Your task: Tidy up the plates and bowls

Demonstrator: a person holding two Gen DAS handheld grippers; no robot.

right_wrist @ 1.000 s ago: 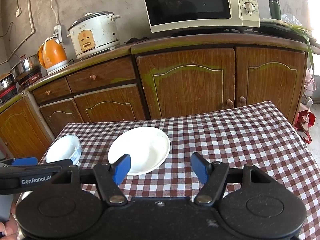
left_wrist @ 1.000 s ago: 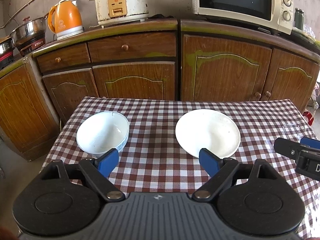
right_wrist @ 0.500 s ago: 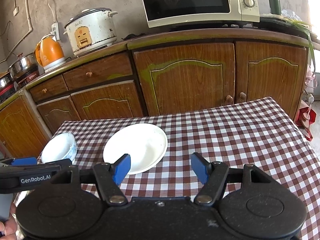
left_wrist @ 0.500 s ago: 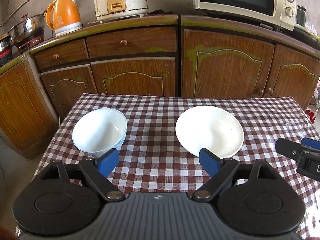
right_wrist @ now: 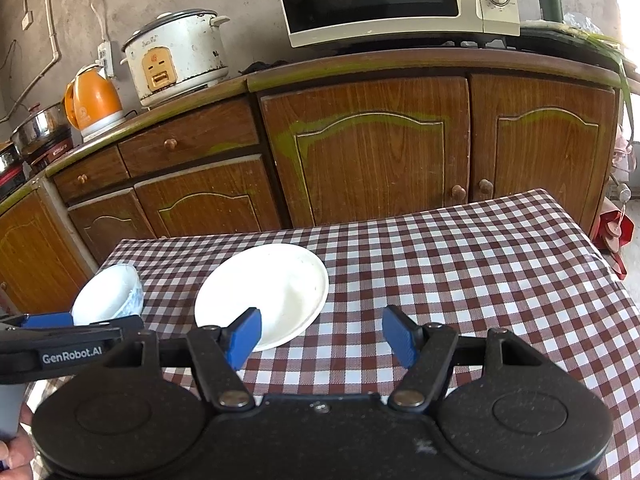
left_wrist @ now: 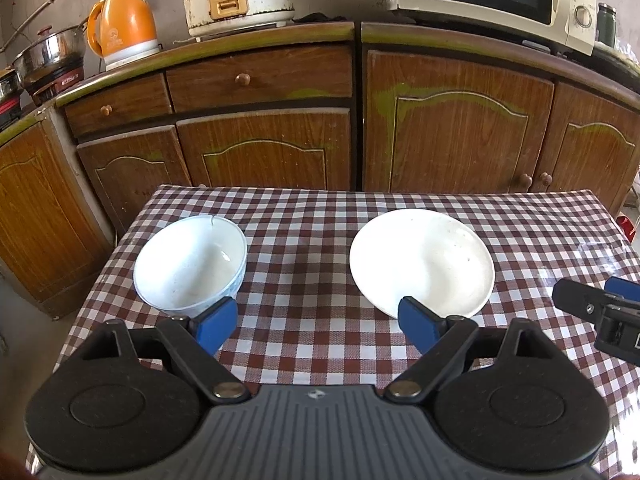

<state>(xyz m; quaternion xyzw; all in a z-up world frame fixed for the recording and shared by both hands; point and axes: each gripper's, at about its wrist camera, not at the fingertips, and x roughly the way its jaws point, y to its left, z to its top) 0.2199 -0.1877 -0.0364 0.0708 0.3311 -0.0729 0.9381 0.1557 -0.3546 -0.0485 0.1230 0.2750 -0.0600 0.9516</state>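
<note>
The white bowl point(left_wrist: 190, 266) and the white plate point(left_wrist: 422, 262) sat apart on the checked table point(left_wrist: 304, 248), bowl to the left, plate to the right. Both looked hard, smooth and easy to break, and probably a bit slippery. The rim looked like the best place to grab each one. The left claw point(left_wrist: 316, 322) was wide open and held nothing; the bowl and plate lay just past its tips. The right claw point(right_wrist: 322, 334) was wide open and empty too, with the plate just past its left tip.
</note>
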